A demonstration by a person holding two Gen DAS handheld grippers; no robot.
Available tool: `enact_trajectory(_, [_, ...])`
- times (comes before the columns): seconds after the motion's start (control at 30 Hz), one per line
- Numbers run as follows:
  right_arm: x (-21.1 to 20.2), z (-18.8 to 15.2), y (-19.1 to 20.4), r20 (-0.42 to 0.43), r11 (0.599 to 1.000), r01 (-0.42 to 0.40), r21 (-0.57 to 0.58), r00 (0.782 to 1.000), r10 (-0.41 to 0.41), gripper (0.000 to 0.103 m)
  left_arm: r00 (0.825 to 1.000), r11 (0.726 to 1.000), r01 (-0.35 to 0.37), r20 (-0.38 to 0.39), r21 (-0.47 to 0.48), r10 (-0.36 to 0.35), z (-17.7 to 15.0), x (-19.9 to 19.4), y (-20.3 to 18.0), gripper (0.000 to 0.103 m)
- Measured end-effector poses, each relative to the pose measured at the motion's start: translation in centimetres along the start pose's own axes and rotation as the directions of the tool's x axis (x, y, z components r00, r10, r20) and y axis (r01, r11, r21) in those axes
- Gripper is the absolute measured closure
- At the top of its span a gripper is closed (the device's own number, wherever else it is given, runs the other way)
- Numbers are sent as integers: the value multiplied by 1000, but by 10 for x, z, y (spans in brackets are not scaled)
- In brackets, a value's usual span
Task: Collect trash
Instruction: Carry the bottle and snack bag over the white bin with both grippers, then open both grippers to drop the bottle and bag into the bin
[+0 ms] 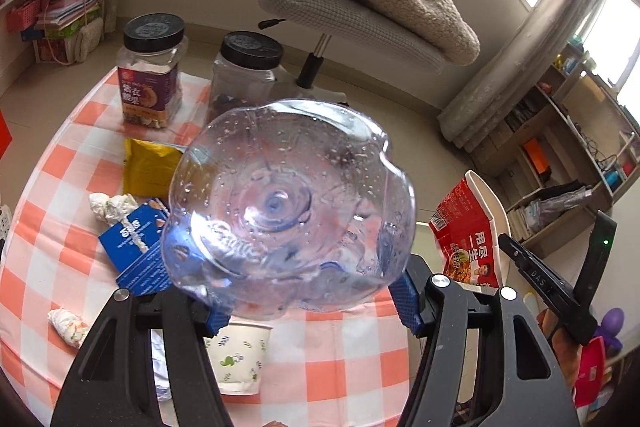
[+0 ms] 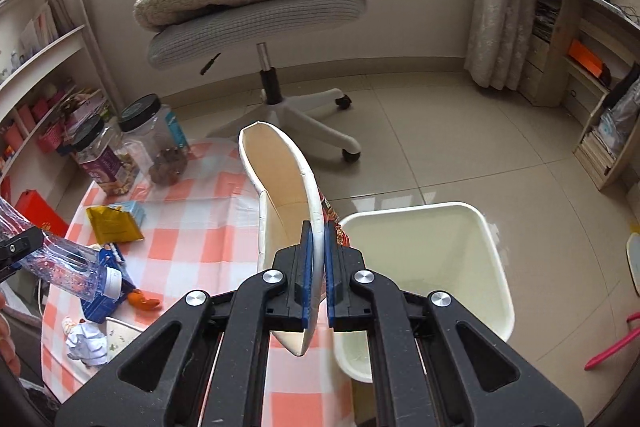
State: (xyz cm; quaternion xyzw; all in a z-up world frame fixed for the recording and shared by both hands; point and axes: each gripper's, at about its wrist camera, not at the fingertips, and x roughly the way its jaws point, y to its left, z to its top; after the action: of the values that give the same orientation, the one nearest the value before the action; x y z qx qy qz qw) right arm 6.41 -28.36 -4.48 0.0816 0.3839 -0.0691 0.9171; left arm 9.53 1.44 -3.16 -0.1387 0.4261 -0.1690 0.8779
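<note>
My left gripper (image 1: 312,303) is shut on a clear plastic bottle (image 1: 288,207), its base toward the camera, held above the checked table (image 1: 352,379). The bottle also shows in the right wrist view (image 2: 68,267), cap end down. My right gripper (image 2: 316,275) is shut on the rim of a red instant-noodle bowl (image 2: 280,195), which also shows in the left wrist view (image 1: 472,235), held above the table edge beside a white bin (image 2: 436,267). On the table lie a yellow packet (image 1: 148,167), a blue box (image 1: 136,251), crumpled paper (image 1: 110,207) and a paper cup (image 1: 240,359).
Two black-lidded jars (image 1: 152,71) (image 1: 244,75) stand at the table's far edge. An office chair (image 2: 260,19) with a blanket and a plush monkey stands beyond. Shelves line both walls. The white bin stands on the tiled floor right of the table.
</note>
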Motion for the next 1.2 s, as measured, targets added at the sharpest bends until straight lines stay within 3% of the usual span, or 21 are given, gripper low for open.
enact_trajectory(0.13, [-4, -4, -40, -13, 998, 33, 52, 999, -33, 93, 999, 998, 38, -22, 55, -37, -4, 16, -38, 40])
enact_trajectory(0.2, [-9, -5, -61, -5, 994, 62, 91, 998, -62, 57, 998, 996, 51, -32, 77, -49, -6, 25, -57, 40])
enact_trajectory(0.23, [-11, -5, -70, 3, 991, 70, 110, 997, -71, 53, 998, 994, 58, -37, 87, -55, -7, 30, -66, 40])
enact_trajectory(0.67, [-38, -5, -157, 75, 945, 174, 276, 977, -202, 31, 978, 974, 169, -148, 149, -147, -33, 102, -185, 40])
enact_trajectory(0.83, [-43, -9, -185, 69, 921, 187, 341, 973, -223, 28, 980, 970, 157, -155, 185, -129, -36, 124, -228, 34])
enact_trajectory(1.03, [-47, -12, -194, 75, 913, 208, 351, 966, -249, 26, 984, 968, 147, -127, 204, -123, -28, 118, -237, 28])
enact_trajectory(1.2, [-49, -10, -174, 100, 925, 234, 298, 957, -274, 18, 997, 966, 62, -51, 252, -51, -29, 99, -224, 27])
